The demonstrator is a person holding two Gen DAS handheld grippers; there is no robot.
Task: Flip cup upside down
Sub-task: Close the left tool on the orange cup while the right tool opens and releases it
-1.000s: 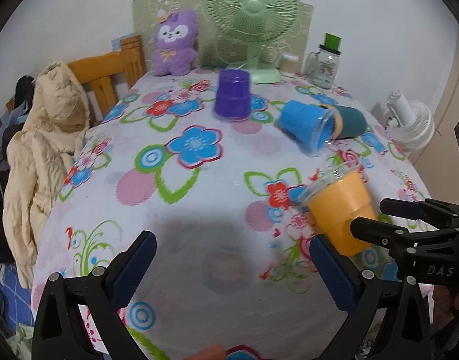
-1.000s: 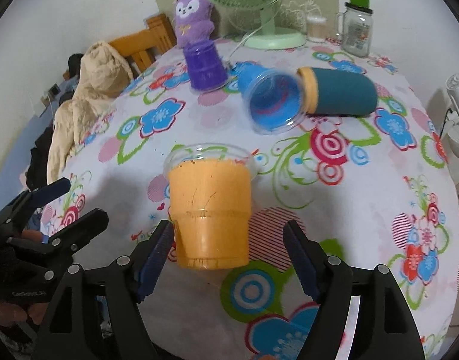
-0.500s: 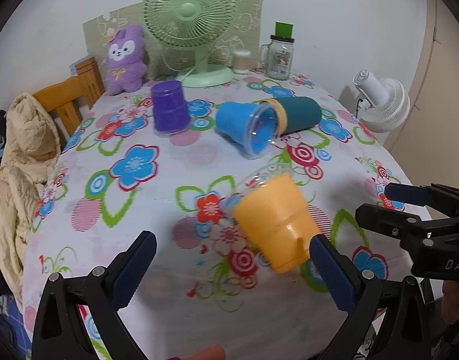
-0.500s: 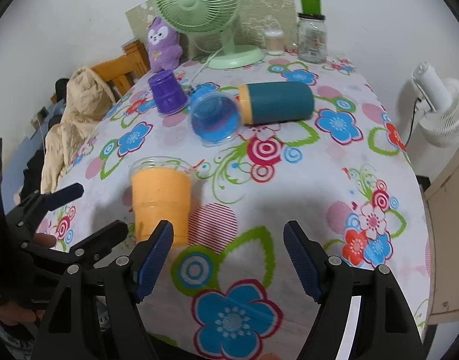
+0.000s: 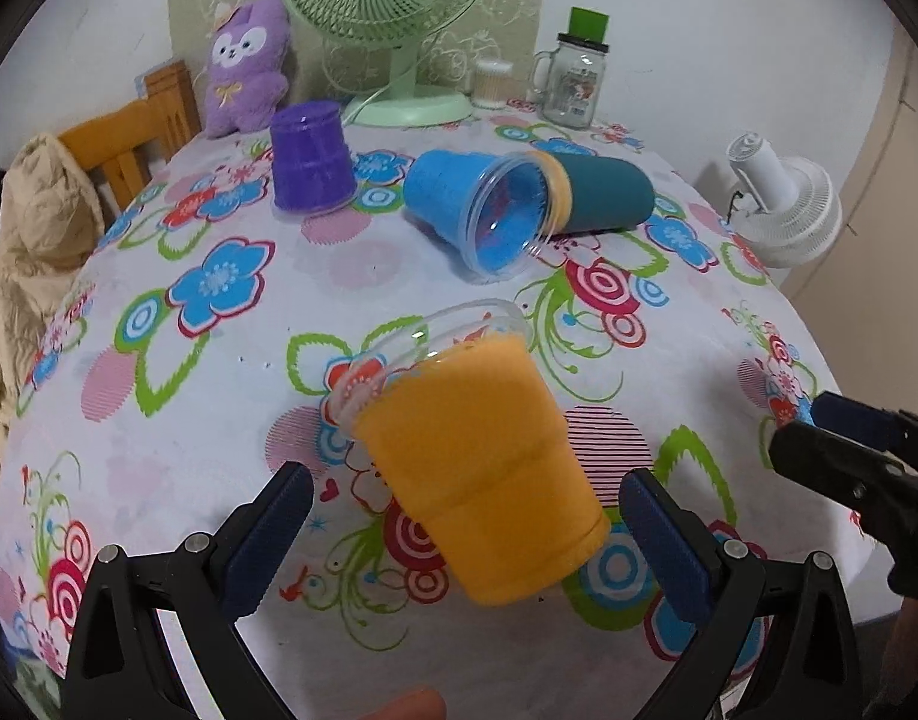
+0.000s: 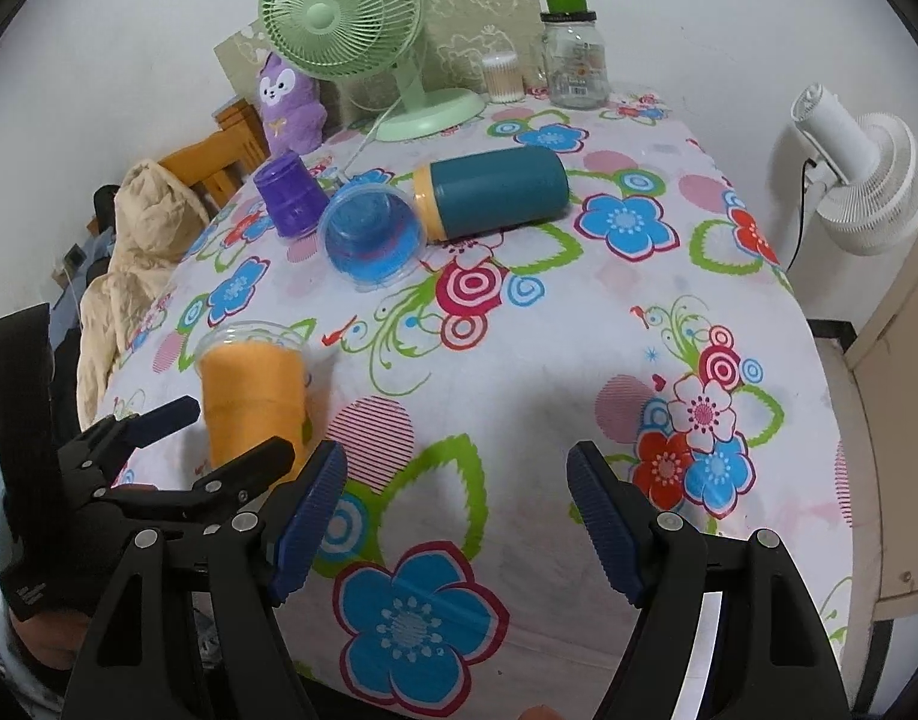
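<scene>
An orange cup (image 5: 477, 474) with a clear rim stands upside down on the flowered tablecloth, between the open fingers of my left gripper (image 5: 465, 534), which do not touch it. It also shows in the right wrist view (image 6: 252, 390), with the left gripper (image 6: 213, 432) around it. My right gripper (image 6: 456, 516) is open and empty over the table's near edge, to the right of the cup. A blue cup (image 5: 471, 210) lies on its side, mouth toward me. A purple cup (image 5: 309, 159) stands upside down farther back.
A teal bottle (image 5: 597, 195) lies behind the blue cup. A green fan (image 5: 393, 18), a purple plush toy (image 5: 246, 63), a glass jar (image 5: 576, 78) and a small container stand at the back. A wooden chair with a beige jacket (image 5: 21, 240) is left; a white fan (image 5: 783, 204) is right.
My left gripper moved in around the orange cup, which now sits between its fingers. My right gripper drew back to the right, away from the cup.
</scene>
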